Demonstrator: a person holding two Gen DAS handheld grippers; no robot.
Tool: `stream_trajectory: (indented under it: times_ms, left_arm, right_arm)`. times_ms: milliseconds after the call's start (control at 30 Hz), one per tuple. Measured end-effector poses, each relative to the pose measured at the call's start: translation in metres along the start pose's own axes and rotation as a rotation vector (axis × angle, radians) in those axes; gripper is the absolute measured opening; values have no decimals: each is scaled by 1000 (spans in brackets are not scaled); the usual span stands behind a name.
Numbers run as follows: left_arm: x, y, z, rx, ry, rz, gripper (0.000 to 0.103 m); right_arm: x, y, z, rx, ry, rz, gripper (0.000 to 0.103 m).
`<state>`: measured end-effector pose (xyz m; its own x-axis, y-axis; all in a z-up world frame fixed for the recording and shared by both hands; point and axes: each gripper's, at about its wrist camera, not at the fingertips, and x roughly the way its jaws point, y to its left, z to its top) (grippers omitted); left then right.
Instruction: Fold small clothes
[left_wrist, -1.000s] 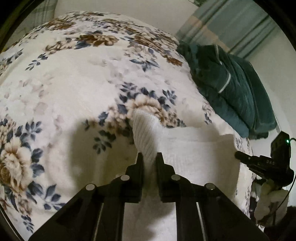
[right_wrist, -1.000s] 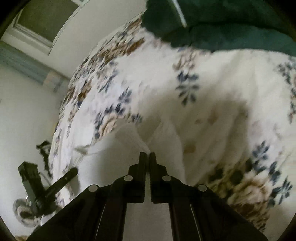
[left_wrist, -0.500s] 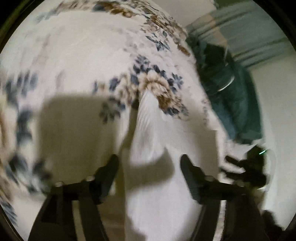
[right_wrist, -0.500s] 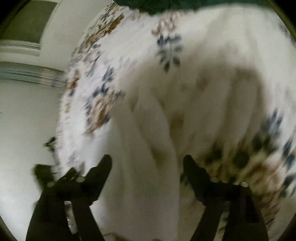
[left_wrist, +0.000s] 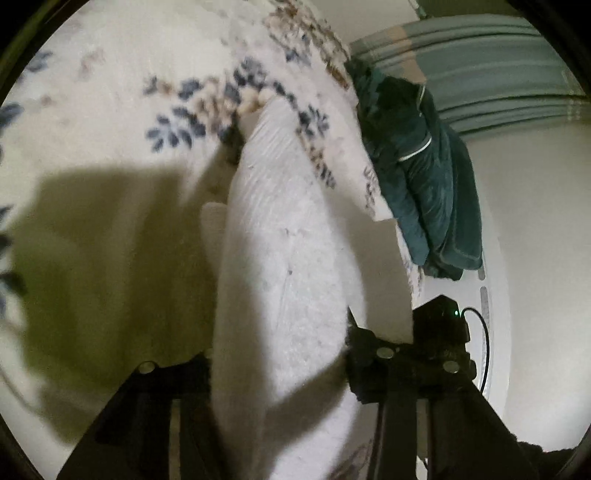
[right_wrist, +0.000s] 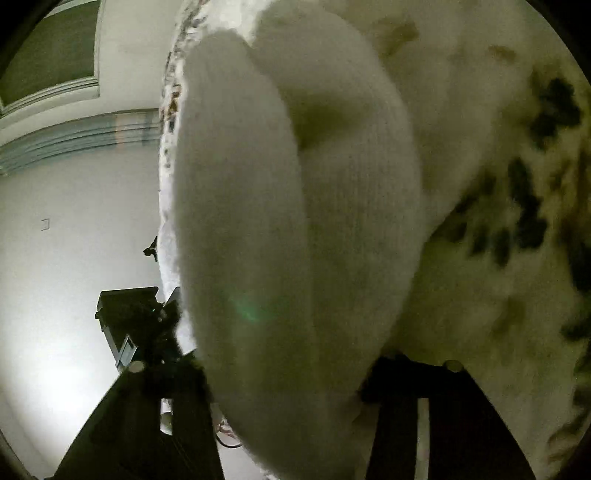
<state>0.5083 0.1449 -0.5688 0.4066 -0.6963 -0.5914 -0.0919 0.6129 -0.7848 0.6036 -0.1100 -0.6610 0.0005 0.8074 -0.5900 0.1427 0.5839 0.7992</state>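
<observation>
Left tool (left_wrist: 280, 365): jaws are closing, the white knit garment (left_wrist: 284, 236) lying between them; whether the pads are pressing on it yet cannot be told. The garment's long axis is running straight ahead of this tool, away across the floral bedspread (left_wrist: 110, 92). Texture: ribbed at the far end, fuzzy nearer the tool.

Right tool (right_wrist: 288, 373): jaws are likewise closing around the same garment (right_wrist: 258, 221), which is bulging in two soft rounded lobes directly ahead. Both tools are sitting equally near it. A dark green garment (left_wrist: 417, 166) is lying beyond, right of the left tool.
</observation>
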Motion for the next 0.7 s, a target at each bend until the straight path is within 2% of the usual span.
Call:
stream_trajectory:
  times_ms: [133, 200, 333, 433, 600, 700]
  left_arm:
    - [-31, -18, -14, 9, -26, -8, 37]
    - [-49, -29, -26, 19, -40, -10, 37]
    - [-91, -47, -79, 0, -28, -1, 37]
    - [-106, -43, -132, -48, 23, 49, 39]
    - [-104, -3, -226, -170, 129, 164, 41]
    - [-93, 14, -264, -157, 172, 275, 48]
  right_arm:
    - [-23, 26, -30, -41, -9, 24, 43]
    - [-38, 39, -56, -78, -13, 42, 43]
    - [-58, 45, -120, -84, -1, 53, 43]
    - [-61, 27, -181, -40, 32, 21, 43]
    - [-49, -38, -283, 103, 106, -67, 43]
    - [-41, -64, -314, 112, 111, -177, 47]
